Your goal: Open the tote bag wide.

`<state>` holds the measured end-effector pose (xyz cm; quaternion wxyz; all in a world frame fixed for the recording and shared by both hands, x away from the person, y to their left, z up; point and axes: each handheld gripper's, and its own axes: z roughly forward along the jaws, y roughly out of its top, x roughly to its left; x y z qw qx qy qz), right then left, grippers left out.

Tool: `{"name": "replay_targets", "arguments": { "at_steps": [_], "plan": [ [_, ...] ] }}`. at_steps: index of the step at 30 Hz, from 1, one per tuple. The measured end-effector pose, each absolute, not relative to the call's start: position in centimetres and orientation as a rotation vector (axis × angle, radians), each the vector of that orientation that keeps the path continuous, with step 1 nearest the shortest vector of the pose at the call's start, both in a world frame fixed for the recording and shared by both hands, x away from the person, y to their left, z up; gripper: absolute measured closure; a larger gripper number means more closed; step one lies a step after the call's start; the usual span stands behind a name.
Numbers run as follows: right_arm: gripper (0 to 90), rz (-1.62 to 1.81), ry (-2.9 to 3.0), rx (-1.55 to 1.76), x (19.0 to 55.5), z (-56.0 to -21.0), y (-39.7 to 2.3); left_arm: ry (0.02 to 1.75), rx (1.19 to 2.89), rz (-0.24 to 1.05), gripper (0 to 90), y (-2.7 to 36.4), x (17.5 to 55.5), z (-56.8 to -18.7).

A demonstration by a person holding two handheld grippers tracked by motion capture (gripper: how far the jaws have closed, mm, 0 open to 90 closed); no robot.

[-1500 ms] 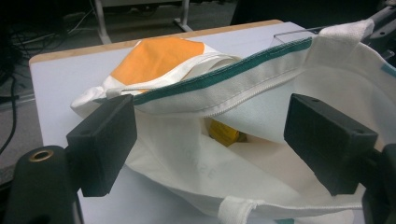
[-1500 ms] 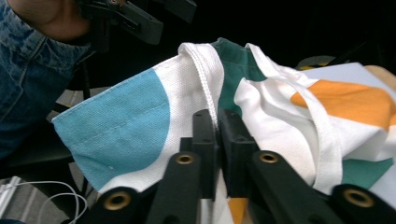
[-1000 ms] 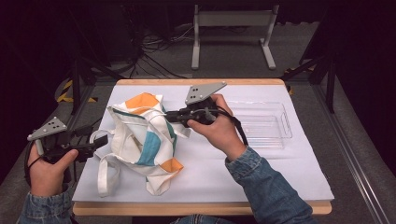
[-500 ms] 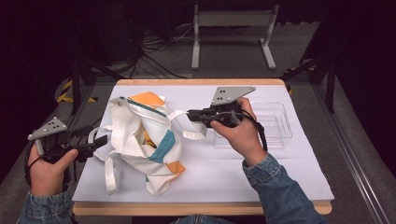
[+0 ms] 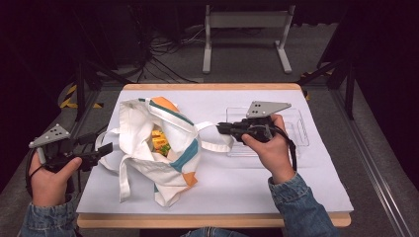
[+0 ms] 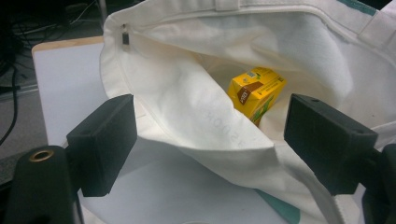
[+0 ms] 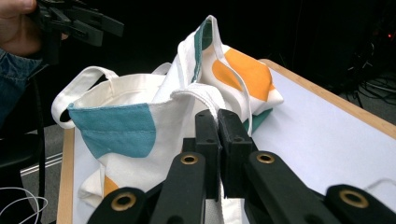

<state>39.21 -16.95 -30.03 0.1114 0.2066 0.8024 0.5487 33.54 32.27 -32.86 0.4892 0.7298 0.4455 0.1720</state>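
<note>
From above, the tote bag (image 5: 158, 148) lies on the white sheet of the counter (image 5: 276, 182), left of centre, its mouth spread open so that yellow and orange packs (image 5: 159, 142) show inside. The right hand-held gripper (image 5: 221, 129) is clamped tight on one white handle strap (image 5: 210, 127) of the bag, drawn out toward a clear plastic tray (image 5: 296, 131) that sits at the right of the sheet. The left hand-held gripper (image 5: 106, 146) sits at the bag's left edge, jaws spread wide.

Along the left hand-held gripper (image 6: 210, 140), both black jaws stand far apart with a fold of the bag's white rim (image 6: 205, 135) between them, not pressed by either pad. Deeper in the bag lies a yellow carton (image 6: 256, 93).

Along the right hand-held gripper (image 7: 218, 135), the jaws are closed together on the white strap (image 7: 205, 100), which rises from the bag's teal and orange printed side (image 7: 121, 130).
</note>
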Motion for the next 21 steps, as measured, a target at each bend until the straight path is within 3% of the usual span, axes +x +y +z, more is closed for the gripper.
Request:
{"name": "replay_targets", "arguments": {
  "at_steps": [17, 21],
  "plan": [
    [87.5, 1.58, 2.326, 0.704, 38.9, -30.9, -19.4, 1.049, 1.849, 0.454, 17.7, 32.3, 33.8, -33.3],
    [87.5, 1.603, 2.308, 0.718, 38.8, -30.8, -19.8, 1.07, 1.872, 0.474, 22.5, 32.1, 34.0, -33.5]
  ]
}}
